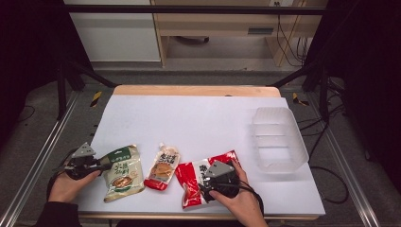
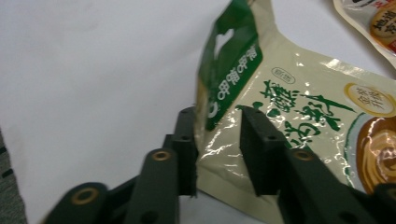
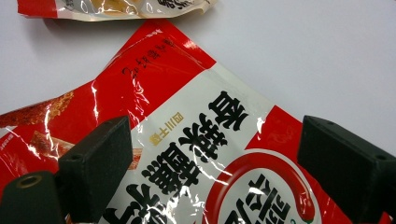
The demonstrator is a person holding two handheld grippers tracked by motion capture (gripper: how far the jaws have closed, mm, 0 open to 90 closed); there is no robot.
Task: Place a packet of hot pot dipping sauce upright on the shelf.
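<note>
Left gripper nips the green-and-cream pouch

Jaws narrowed around its raised top edge, one pad touching; right gripper hangs wide open over the red pouch. Next, I'd say: firm the pinch, lift towards the clear tray.

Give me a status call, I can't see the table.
Left claw straddling green packet's raised edge, not clamped. Right claw open over red packet. Nothing in the way.

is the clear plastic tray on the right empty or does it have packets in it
Empty. The clear plastic tray shows bare compartments in the high view; the green packet, orange packet and red packet all lie on the table.
</note>
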